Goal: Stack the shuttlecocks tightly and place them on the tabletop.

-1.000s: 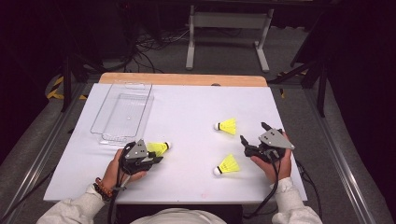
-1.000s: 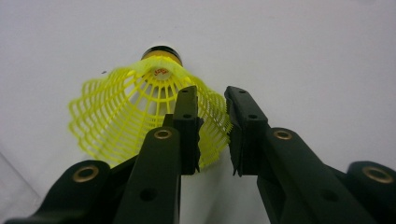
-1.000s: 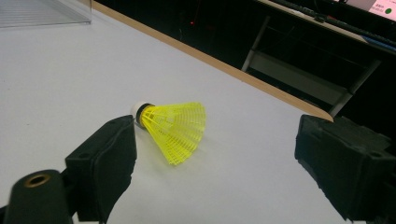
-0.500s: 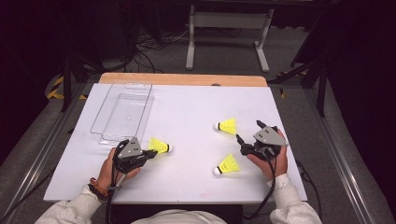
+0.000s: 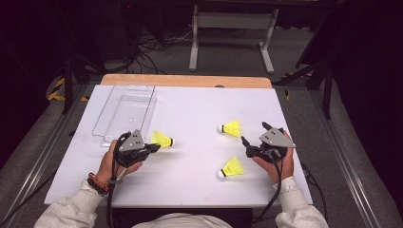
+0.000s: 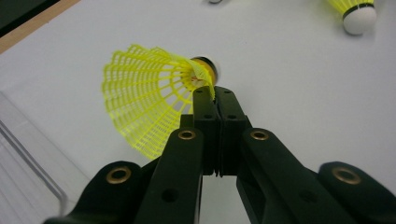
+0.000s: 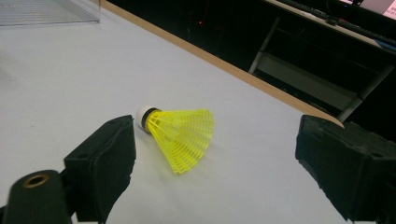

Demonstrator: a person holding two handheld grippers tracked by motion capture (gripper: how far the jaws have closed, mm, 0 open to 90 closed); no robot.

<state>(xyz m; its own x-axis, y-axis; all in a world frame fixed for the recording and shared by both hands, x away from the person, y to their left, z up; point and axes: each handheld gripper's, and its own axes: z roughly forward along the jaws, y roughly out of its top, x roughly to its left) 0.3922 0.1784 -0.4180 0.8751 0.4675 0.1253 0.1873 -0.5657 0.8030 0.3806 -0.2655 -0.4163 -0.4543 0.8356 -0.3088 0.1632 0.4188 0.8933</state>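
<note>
left tongs (image 5: 151, 148) clamped on one shuttlecock (image 5: 162, 139); right tongs (image 5: 252, 141) wide open, empty; two shuttlecocks lay on the tabletop (image 5: 190, 114), tray (image 5: 124, 113) unfilled.

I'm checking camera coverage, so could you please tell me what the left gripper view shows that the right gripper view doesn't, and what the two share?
Left gripper view: the left gripper shut on the skirt of a yellow shuttlecock, with the clear tray's edge close by.

Right gripper view: the right gripper open, a second shuttlecock lying ahead between its jaws, untouched, plus the table's wooden edge and a metal stand beyond.

Both: the white tabletop and black jaws.
</note>
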